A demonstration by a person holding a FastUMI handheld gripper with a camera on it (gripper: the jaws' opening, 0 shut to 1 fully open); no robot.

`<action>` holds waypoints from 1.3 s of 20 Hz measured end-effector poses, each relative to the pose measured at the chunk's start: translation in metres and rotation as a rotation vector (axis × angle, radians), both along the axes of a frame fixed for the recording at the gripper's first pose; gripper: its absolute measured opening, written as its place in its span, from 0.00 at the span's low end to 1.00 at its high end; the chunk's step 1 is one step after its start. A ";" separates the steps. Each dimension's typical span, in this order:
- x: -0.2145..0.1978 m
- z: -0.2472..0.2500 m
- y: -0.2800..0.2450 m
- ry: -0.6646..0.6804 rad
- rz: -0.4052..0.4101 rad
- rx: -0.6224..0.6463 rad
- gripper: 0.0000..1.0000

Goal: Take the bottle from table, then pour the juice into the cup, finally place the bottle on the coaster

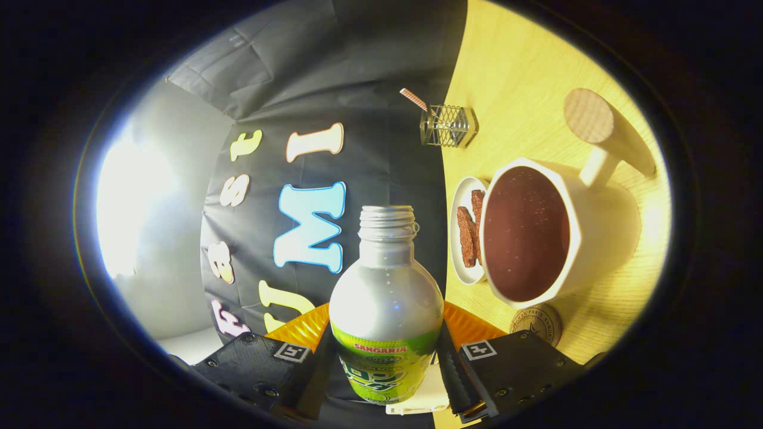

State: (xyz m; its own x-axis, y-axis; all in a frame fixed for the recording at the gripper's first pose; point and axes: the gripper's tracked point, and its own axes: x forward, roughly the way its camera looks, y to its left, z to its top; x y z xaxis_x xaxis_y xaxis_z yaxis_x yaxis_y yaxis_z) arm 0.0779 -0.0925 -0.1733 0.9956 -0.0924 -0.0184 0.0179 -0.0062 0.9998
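**Bottle tipped beside a full cup**

The bottle [385,310] is gripped by the gripper [386,363], whose two fingers are pressed against its labelled lower body from either side. The cap is off and the threaded neck points ahead of the fingers. The whole scene is seen rolled: the tabletop [524,65] stands almost on edge to one side of the bottle, which suggests the bottle is being held well over towards horizontal, as pouring demands.

The cup [554,232] is seen just beside the bottle's neck, its mouth turned towards the camera. It is filled nearly to the rim with dark, speckled juice, so the pour is judged to be done or close to done. No stream can be seen between neck and cup. A wooden handle projects from the cup's far side.

Touching or just behind the cup's rim, a small white plate [462,238] carries two brown bars. Further along the tabletop a wire holder [450,126] stands with a striped straw in it.

The coaster [536,325], a round disc, lies on the tabletop just beside the cup's base and near one finger; it is partly hidden. It is judged to be the last stop for the bottle, which would first have to be brought upright to avoid dripping on the tabletop. The closeness of cup and coaster leaves little room, so the cup could be knocked.
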 end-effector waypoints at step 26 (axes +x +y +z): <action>0.010 0.030 0.044 0.206 0.129 -1.019 0.78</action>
State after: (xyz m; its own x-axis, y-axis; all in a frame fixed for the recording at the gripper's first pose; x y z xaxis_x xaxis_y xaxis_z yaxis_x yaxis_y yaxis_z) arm 0.0880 -0.0485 -0.1431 0.9854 -0.0526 -0.1622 0.1291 0.8513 0.5085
